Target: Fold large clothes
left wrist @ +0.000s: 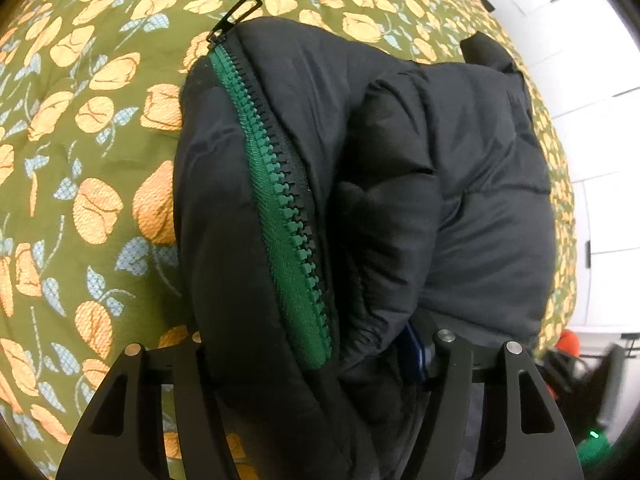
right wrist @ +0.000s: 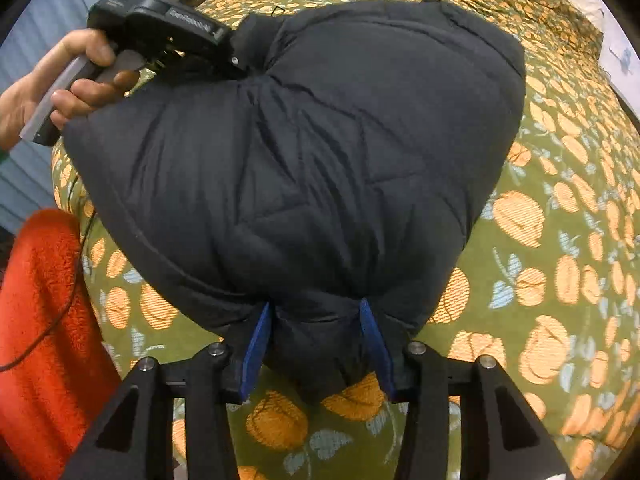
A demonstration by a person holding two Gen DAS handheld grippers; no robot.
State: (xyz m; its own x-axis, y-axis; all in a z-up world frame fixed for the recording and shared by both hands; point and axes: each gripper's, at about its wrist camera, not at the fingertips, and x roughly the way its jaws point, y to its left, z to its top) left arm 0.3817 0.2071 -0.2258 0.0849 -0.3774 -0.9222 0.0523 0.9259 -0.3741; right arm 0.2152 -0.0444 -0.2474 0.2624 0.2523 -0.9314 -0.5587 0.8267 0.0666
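The right gripper (right wrist: 316, 344) has its blue-padded fingers (right wrist: 256, 344) pinched on a thick bunch at the near edge of the black puffer jacket (right wrist: 304, 152), which lies doubled over on the floral bedspread (right wrist: 540, 280). The slick, springy padding could squirm out and let the fold flop open. Farther off, the left gripper (left wrist: 320, 364) straddles the green zipper (left wrist: 288, 216) edge; its fingers stand fairly wide, and whether they press the bulk I cannot tell, so that corner may drop first

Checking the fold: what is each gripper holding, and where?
Both hold the black puffer jacket: right gripper pinches its near edge; left gripper holds the zipper edge.
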